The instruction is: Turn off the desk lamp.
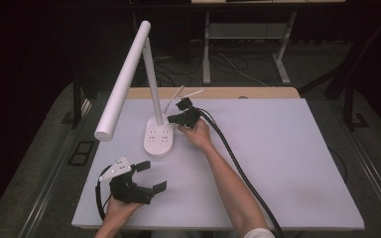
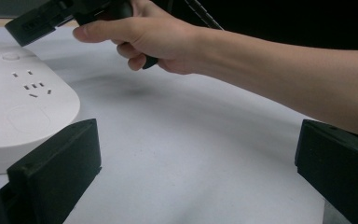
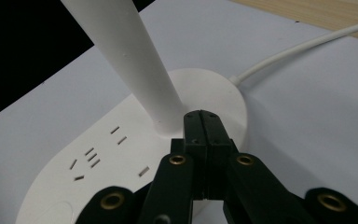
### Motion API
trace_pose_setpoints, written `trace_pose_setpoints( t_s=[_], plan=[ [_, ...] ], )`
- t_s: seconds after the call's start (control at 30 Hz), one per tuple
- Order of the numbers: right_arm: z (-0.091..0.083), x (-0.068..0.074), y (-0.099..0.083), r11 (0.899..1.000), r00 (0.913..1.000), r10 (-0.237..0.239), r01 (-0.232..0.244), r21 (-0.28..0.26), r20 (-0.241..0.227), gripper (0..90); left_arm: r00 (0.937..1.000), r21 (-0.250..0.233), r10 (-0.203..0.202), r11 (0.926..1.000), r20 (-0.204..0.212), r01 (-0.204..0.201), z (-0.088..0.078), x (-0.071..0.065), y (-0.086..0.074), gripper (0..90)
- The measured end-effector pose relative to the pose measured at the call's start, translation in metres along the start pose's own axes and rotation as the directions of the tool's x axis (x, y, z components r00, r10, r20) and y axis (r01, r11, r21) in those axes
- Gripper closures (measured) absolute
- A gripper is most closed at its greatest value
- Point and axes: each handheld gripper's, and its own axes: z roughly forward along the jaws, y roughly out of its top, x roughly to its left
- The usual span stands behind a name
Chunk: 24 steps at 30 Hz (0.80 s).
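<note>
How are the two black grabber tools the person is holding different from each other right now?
The left gripper has its jaws spread wide, while the right gripper has its jaws pressed together with nothing between them. The left gripper sits near the table's front edge, apart from the white lamp base; the right gripper's tip is over the base, beside the lamp's pole. Both are black, two-jawed and held in a hand.

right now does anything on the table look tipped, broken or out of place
Nothing stands out. The lamp stands upright on its base, and its cord runs off the back. The right tongs are shut beside the stem.
</note>
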Motion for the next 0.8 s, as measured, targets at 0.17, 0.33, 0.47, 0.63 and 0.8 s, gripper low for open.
trace_pose_setpoints(
  t_s=[0.17, 0.33, 0.47, 0.63, 0.8],
  plan=[
    [-0.013, -0.003, 0.0, 1.0, 1.0, 0.005, -0.005, -0.007, -0.006, 90.0, 1.0, 0.003, 0.0, 1.0, 0.003, 0.0, 0.001, -0.001, -0.001, 0.0],
    [-0.03, -0.004, 0.001, 1.0, 0.9999, -0.006, 0.006, -0.021, -0.011, 90.0, 1.0, 0.002, -0.005, 1.0, 0.002, 0.005, 0.002, -0.001, -0.001, 0.0],
    [-0.046, -0.005, 0.002, 0.999, 0.9996, -0.016, 0.015, -0.031, -0.025, 90.0, 1.0, 0.002, -0.006, 1.0, 0.0, 0.006, 0.002, -0.001, -0.001, 0.0],
    [-0.064, -0.001, 0.001, 0.998, 0.9984, -0.048, 0.047, -0.042, -0.029, 90.0, 1.0, 0.003, -0.005, 1.0, 0.001, 0.005, 0.002, -0.001, -0.001, 0.0],
    [-0.085, 0.001, -0.004, 0.997, 0.9979, -0.06, 0.058, -0.051, -0.026, 88.1, 1.0, 0.014, 0.007, 0.9999, 0.0, -0.007, 0.002, -0.001, -0.001, 0.0]
  ],
)
